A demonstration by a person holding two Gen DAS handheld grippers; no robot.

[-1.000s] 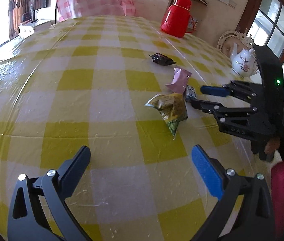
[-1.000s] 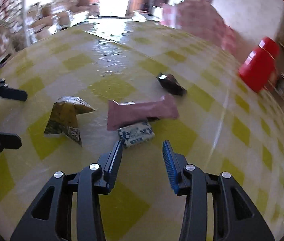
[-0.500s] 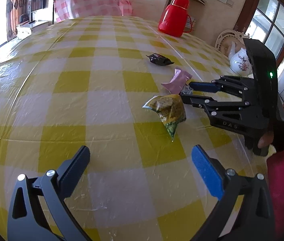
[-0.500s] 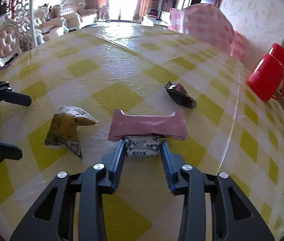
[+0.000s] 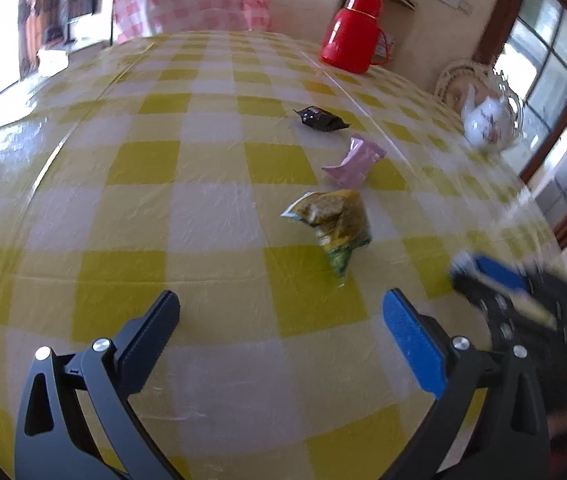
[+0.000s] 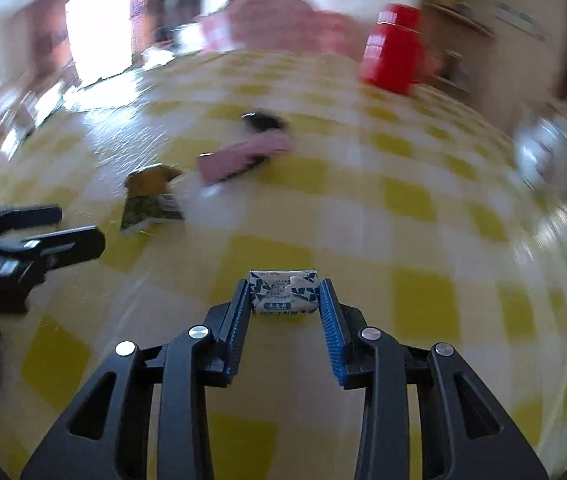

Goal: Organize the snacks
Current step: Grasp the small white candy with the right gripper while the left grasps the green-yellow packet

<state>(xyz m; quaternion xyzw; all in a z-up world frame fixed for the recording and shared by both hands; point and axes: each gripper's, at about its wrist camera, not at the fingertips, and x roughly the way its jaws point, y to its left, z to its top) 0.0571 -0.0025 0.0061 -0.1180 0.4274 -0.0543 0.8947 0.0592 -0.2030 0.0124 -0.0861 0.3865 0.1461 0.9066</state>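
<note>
My right tool (image 6: pixel 284 296) is closed down onto the small blue-and-white snack packet (image 6: pixel 283 291), its ribbed blue pads pressing the packet's two short ends, and the packet sits right at the fingertips with the checked cloth blurred behind it; I judge it is raised off the table (image 5: pixel 131 208), though the blur leaves that unsure. My left tool (image 5: pixel 279 322) hangs spread wide with nothing in it, near the table's front edge. To carry this well I should keep a steady, light squeeze: the packet is a soft, pillow-shaped wrapper, crinkly and probably slippery, held only near the pad tips, so a hard pinch could crush what is inside and a fast swing could let it slide out. I cannot see any box or tray to sort into, so the sensible aim, as I judge it, is a tidy spot near the other snacks, set down flat before I let go. Those others lie towards the middle of the table: a crumpled green-and-yellow pouch (image 5: pixel 333 226), puffy and creased into a point; a pink bar wrapper (image 5: pixel 355 160), smooth and long with one end lifted; and a small glossy black packet (image 5: pixel 320 118) farther towards the back edge. The yellow-and-white check cloth has a shiny plastic film over it, so wrappers will skid easily on it. A red flask (image 5: pixel 352 32) stands at the back edge and a white teapot (image 5: pixel 487 122) at the right edge.
</note>
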